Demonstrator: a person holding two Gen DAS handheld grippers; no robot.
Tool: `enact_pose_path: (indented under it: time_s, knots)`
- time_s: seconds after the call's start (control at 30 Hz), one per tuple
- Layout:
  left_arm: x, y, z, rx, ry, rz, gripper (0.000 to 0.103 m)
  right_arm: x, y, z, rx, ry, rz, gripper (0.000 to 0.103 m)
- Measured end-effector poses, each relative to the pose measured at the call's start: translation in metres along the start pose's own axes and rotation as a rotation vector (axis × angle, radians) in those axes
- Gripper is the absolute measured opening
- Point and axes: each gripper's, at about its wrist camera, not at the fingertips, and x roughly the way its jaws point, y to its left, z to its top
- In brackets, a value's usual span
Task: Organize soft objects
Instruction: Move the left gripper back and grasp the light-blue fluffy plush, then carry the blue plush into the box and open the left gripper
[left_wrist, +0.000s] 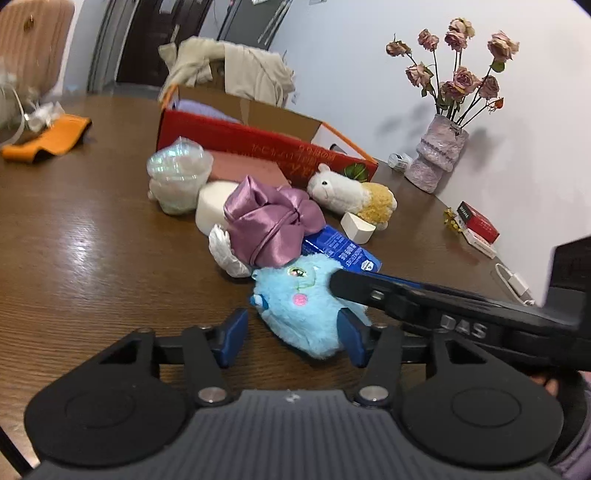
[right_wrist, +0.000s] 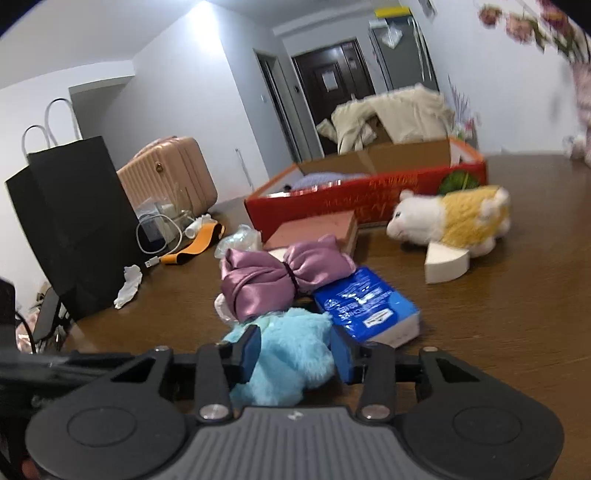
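While both pairs of tongs crowd the same spot, the fluffy sky-blue plush toy lies on the brown wooden bench, at the near end of the heap of soft things. The right tongs have it between their blue pads; the fur bulges around both of them, so I take these tongs as clenched on the toy. The left tongs are less settled: one pad is buried in the fur at their three o'clock, the other stands clear over bare wood at nine o'clock, so they are part-closed yet gripping nothing (as far as I can see).

From the left tongs the toy lies toward one o'clock, its long axis running slantwise from eleven to five. From the right tongs it sits dead ahead at twelve, which makes the right hand the better placed.

Just beyond, at twelve o'clock, the knotted mauve satin bundle touches the toy's far side, and the blue plastic-wrapped tissue pack lies against it at two o'clock. The red open cardboard box stands farther back, well apart, and looks the likely place for it.
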Motion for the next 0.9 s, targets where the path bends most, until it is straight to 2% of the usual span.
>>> enact_pose_path:
  time_s: [0.1,0.33,0.53,0.77,0.83,0.9]
  knots:
    - [0.006,0.008,0.003,-0.032,0.018,-0.052,0.039,0.015,-0.005,0.003,0.040,0.023,0.024,0.036]
    - [0.004,0.009,-0.001,-0.043,0.035,-0.070,0.035,0.011,-0.010,-0.001,0.083,0.055,0.047,0.034]
    - [-0.017,-0.002,-0.020,-0.025,0.039,-0.079,0.034,-0.019,-0.002,-0.021,0.090,0.066,0.054,0.033]
    - [-0.047,-0.021,-0.035,0.021,-0.004,-0.079,0.031,-0.055,0.009,-0.041,0.090,0.038,0.050,0.020]
    - [-0.052,-0.028,-0.035,0.038,-0.018,-0.099,0.028,-0.063,0.011,-0.042,0.091,0.024,0.068,0.009]
    - [-0.054,-0.033,-0.032,0.051,-0.034,-0.106,0.028,-0.068,0.014,-0.040,0.079,0.009,0.079,0.006]
